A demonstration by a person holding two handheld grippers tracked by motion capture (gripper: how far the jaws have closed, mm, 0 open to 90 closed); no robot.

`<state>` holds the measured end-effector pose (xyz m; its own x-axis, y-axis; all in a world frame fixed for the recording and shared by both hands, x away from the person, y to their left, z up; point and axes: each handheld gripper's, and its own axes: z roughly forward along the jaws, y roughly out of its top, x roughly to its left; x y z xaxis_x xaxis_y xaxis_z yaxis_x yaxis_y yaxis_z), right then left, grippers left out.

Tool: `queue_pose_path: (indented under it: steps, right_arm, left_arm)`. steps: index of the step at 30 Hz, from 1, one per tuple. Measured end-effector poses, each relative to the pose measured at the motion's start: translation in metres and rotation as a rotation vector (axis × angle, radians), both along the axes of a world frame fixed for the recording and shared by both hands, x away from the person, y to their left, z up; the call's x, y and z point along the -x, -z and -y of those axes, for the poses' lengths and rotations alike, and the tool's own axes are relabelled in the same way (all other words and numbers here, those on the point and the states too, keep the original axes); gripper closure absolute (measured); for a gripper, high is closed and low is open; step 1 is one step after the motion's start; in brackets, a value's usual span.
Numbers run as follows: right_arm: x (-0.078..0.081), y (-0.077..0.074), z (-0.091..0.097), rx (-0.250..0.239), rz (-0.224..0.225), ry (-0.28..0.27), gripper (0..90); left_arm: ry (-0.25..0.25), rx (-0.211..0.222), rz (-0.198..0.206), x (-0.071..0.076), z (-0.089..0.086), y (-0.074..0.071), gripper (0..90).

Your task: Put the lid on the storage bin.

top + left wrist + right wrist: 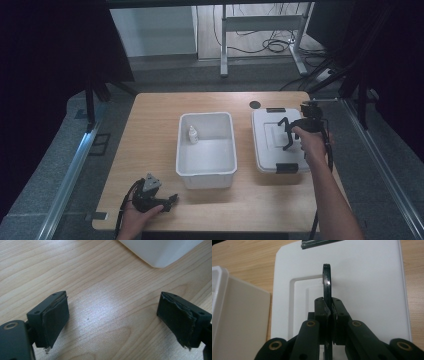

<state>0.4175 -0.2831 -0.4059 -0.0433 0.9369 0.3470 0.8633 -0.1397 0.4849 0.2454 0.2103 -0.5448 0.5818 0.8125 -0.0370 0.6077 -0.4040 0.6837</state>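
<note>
On the wooden tabletop (150,150) our right claw (329,308) pinches the lid's (367,290) thin black handle (326,280) — stiff, light, likely slippery — while our left claw (112,322) gapes empty.

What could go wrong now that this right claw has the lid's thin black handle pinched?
The right gripper clamps only the handle's narrow edge, so the white lid could swing or slip. It might also knock the open white bin close beside it, where a small bottle stands. The left gripper rests open, away from both.
</note>
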Motion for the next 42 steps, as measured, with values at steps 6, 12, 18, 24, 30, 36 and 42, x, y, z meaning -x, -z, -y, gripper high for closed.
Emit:
queue_pose_path:
  steps: [6,12,18,24,30,36,42]
  right_arm:
    - [0.002,-0.009,-0.007,0.008,0.020,-0.023,85.5]
    - [0.004,-0.016,-0.017,0.005,0.031,-0.050,85.5]
    - [0.005,-0.024,-0.023,0.001,0.044,-0.059,85.5]
    - [0.010,-0.034,-0.032,0.000,0.069,-0.088,85.5]
    - [0.013,-0.038,-0.047,-0.014,0.080,-0.125,85.5]
    - [0.013,-0.040,-0.056,-0.008,0.086,-0.137,85.4]
    - [0.015,-0.043,-0.058,-0.007,0.096,-0.127,85.6]
  left_arm:
    - [0.000,0.000,-0.001,0.000,0.000,0.000,10.5]
    - [0.000,-0.001,0.000,0.000,0.000,0.000,10.5]
    - [0.000,-0.001,-0.001,0.000,0.000,0.000,10.5]
    - [0.001,0.000,0.002,0.000,0.000,0.000,10.5]
    - [0.000,-0.001,0.002,0.000,0.000,0.000,10.5]
    - [0.001,-0.001,0.002,0.000,0.000,0.000,10.5]
    - [0.001,-0.001,0.002,0.000,0.000,0.000,10.5]
